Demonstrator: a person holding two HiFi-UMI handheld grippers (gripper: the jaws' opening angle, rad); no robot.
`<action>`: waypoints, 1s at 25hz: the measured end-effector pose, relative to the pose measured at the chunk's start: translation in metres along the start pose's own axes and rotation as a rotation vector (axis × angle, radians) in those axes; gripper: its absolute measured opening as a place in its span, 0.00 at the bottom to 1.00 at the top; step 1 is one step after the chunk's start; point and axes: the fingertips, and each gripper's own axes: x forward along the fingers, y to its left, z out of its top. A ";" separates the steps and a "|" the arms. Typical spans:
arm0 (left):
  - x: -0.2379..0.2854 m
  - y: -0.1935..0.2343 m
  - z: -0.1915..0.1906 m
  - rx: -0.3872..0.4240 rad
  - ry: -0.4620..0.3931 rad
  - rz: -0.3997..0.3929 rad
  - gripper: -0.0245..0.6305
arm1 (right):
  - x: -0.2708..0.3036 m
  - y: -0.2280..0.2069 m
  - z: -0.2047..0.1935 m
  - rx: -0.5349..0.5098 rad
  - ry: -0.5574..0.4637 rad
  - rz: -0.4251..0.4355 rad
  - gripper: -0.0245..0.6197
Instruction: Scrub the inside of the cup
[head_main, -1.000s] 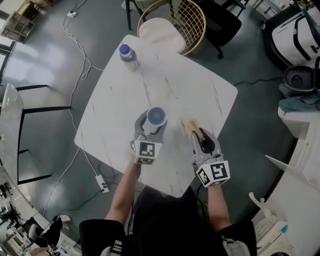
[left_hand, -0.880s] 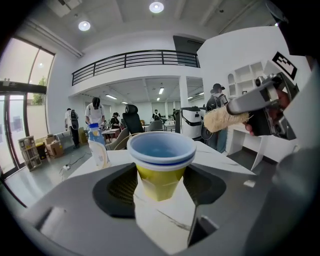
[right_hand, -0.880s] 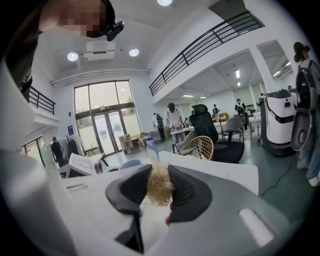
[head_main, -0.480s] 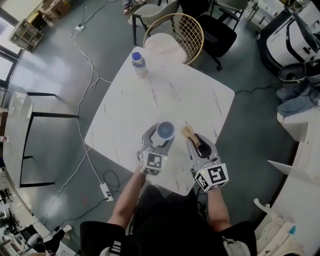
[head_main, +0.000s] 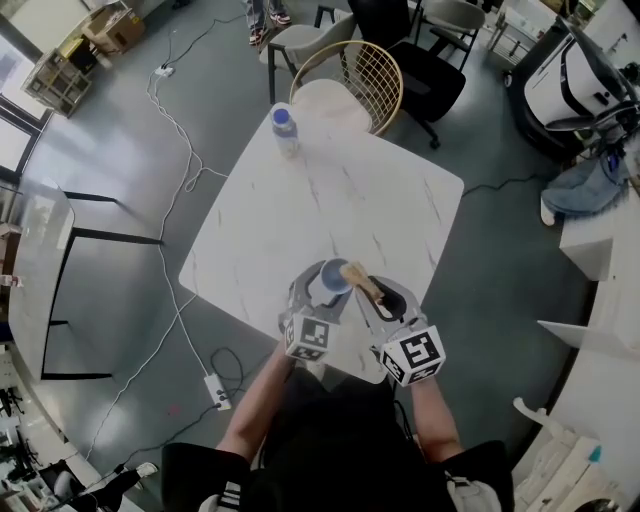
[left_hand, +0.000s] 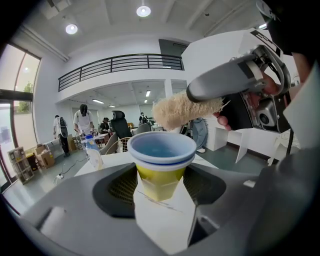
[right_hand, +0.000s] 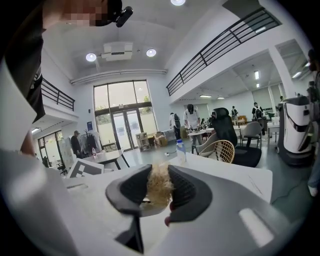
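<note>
- The cup (left_hand: 161, 155), blue inside and yellow outside, is held upright by its body in the left tongs (head_main: 322, 290). It is carried clear of the worktop (head_main: 350, 190), above its near edge.
- The right tongs (head_main: 372, 297) are closed on a straw-coloured brush (left_hand: 185, 111). Its bristled head is seen just above the cup's rim and not yet inside.
- The step in hand is judged to be the entry of the brush into the cup; no scrubbing is under way.
- Risk: the cup is gripped low on its body, so a sideways push at the rim is likely to tilt or twist it out of the grip.
- Risk: a thin cup wall may be dented if the hold is tightened against the scrubbing force.
- Risk: a dropped cup would probably fall past the worktop's near edge.
- A bottle (head_main: 286, 128) stands well apart at the far edge and is not endangered.
</note>
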 end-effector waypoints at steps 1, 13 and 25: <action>-0.003 -0.002 0.000 0.007 0.001 -0.002 0.49 | -0.001 0.004 -0.002 0.002 0.008 0.004 0.20; -0.021 -0.030 -0.003 0.097 -0.002 -0.037 0.49 | -0.006 0.026 -0.035 -0.013 0.143 0.018 0.20; -0.033 -0.034 -0.006 0.160 -0.018 -0.052 0.48 | -0.002 0.022 -0.048 -0.008 0.238 0.012 0.20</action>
